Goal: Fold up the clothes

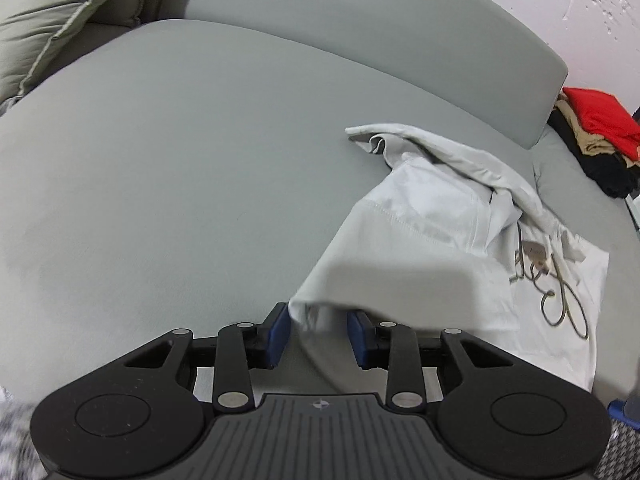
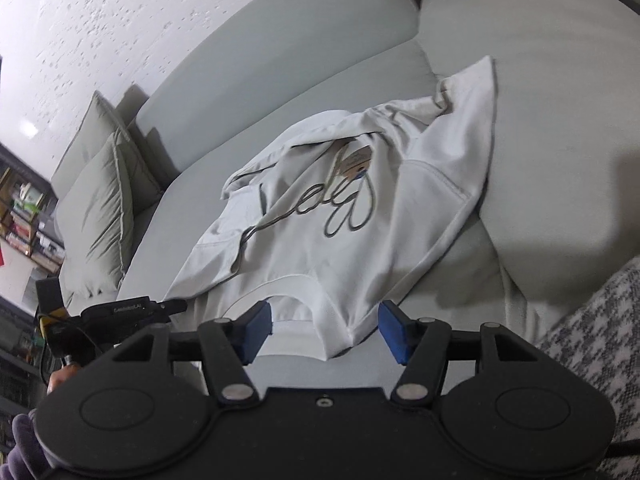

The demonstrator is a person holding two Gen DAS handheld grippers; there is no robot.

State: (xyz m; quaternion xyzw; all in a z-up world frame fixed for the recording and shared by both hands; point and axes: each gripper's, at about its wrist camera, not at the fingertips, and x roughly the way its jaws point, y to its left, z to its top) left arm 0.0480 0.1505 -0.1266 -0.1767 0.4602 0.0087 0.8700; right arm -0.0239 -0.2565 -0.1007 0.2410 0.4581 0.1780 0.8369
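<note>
Gaping, blue-padded left gripper [image 1: 318, 330] straddles a raised fold of white shirt [image 1: 452, 236]; right gripper [image 2: 326, 330], likewise parted, frames its corner. Soft, rumpled knit with looping grey script, lying on smooth grey sofa [image 1: 180, 152].

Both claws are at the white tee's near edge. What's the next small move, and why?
Probably close the right claw first: its pads are open with the white t-shirt's near corner lying between them. The left claw is open too, with a fabric edge at its pads, so it can close next.
</note>
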